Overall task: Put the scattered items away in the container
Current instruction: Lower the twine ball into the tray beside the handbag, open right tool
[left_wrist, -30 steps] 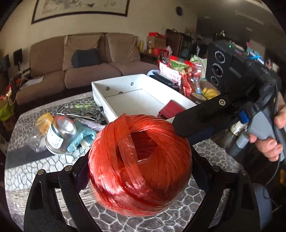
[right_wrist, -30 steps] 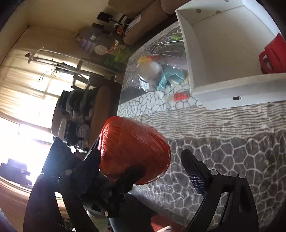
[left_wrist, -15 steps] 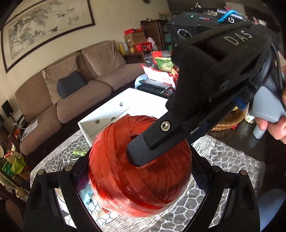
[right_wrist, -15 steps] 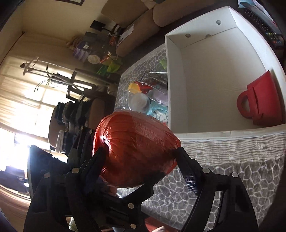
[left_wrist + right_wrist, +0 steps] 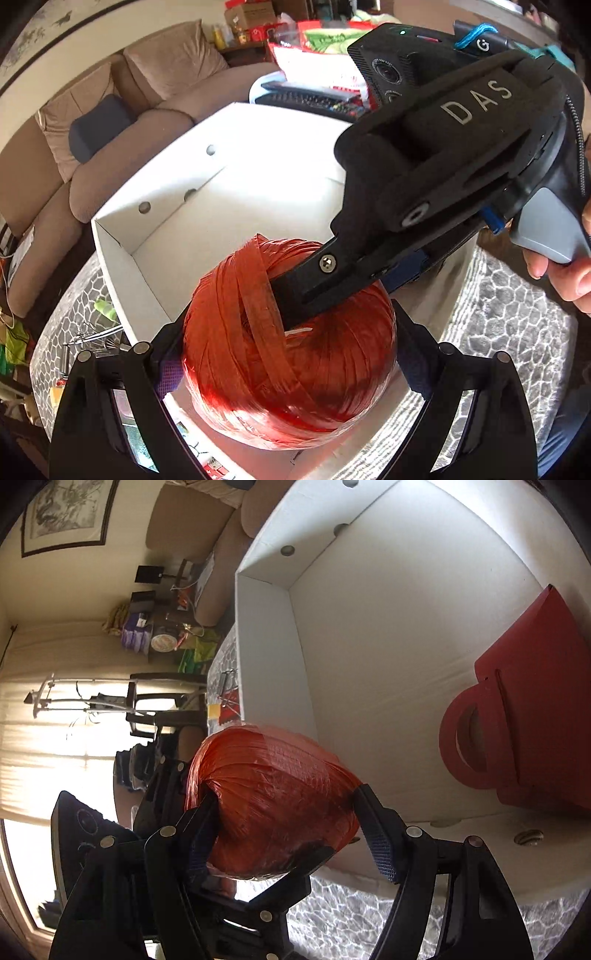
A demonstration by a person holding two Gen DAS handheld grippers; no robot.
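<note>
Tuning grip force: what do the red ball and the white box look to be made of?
Red ball: seems wound flat plastic raffia or strapping twine; glossy, translucent ribbon bands cross over each other, with a dimple at the core. Likely light and squashy.
White box: looks like matte white cardboard; folded corner flaps, thin walls and punched round holes.

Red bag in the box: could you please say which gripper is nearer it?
Right. The right gripper, jaws just closing around the twine ball, reaches the side facing the red bag; the left gripper grips the ball farther off.
</note>
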